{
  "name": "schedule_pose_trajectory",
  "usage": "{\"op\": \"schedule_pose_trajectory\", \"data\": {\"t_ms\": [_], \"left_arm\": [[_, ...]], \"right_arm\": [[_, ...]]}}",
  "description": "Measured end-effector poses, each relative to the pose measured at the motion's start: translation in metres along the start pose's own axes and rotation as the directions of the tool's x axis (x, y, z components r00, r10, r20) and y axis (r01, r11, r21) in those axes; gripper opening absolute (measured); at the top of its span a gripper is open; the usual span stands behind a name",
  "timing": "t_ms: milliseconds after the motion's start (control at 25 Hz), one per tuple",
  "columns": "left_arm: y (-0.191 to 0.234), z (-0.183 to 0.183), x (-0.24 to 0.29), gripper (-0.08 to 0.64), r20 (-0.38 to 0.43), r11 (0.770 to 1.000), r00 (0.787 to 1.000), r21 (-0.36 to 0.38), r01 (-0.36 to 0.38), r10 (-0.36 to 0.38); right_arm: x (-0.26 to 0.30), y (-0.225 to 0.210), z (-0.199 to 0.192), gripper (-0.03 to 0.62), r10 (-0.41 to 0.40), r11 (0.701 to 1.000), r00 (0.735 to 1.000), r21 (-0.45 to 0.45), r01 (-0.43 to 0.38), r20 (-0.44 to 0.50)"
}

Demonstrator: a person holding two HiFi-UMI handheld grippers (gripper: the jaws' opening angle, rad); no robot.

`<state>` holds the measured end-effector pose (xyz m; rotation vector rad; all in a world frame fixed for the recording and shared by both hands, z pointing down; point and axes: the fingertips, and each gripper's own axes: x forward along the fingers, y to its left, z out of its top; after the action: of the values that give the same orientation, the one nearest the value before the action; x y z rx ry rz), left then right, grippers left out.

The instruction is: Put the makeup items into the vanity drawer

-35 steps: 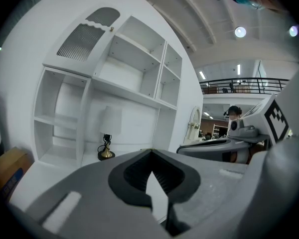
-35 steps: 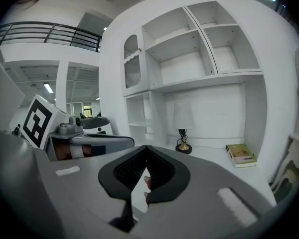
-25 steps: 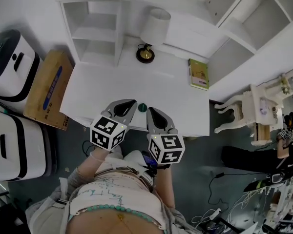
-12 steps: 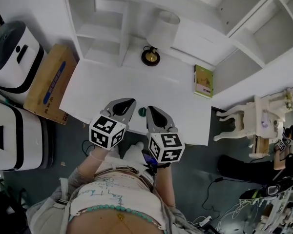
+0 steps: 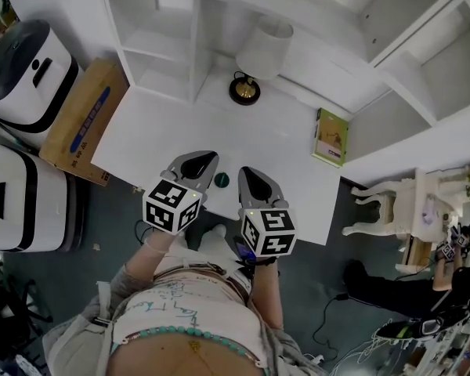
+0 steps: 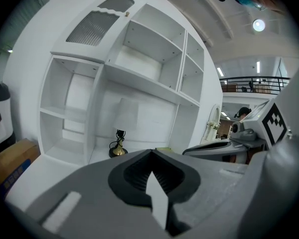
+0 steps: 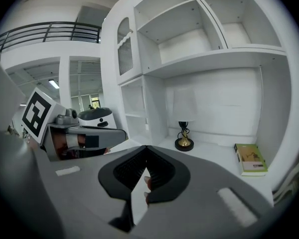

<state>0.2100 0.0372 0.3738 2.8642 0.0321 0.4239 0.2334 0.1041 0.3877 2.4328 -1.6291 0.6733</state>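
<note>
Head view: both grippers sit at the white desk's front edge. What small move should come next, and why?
Probably open the jaws of the right gripper and ease them toward what looks like a small green knob on the front edge of the desk. Both it and the left gripper are closed and empty, and no drawer stands open.

Looking like a lab hall posing as a bedroom corner: showing a white vanity [image 5: 180, 139] bearing a lamp [image 5: 263, 47] and a book [image 5: 330, 137], yet standing beside bulky white machines [image 5: 27, 69] and a carton [image 5: 82, 120], with a railed gallery [image 6: 261, 81] running overhead.
</note>
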Motion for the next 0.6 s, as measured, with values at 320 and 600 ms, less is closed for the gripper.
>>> {"op": "schedule_pose_trajectory", "data": {"t_ms": [320,600], "left_arm": [[-0.016,-0.002,0.016,0.002,-0.011,0.997,0.997,0.011,-0.076,0.076],[-0.021,-0.01,0.016,0.002,-0.016,0.99,0.99,0.023,-0.137,0.137]], "right_arm": [[-0.001,-0.025,-0.005,0.028,0.078,0.997,0.997,-0.004,-0.079,-0.016],[-0.001,-0.03,-0.011,0.028,0.14,0.99,0.99,-0.027,-0.14,-0.019]]}}
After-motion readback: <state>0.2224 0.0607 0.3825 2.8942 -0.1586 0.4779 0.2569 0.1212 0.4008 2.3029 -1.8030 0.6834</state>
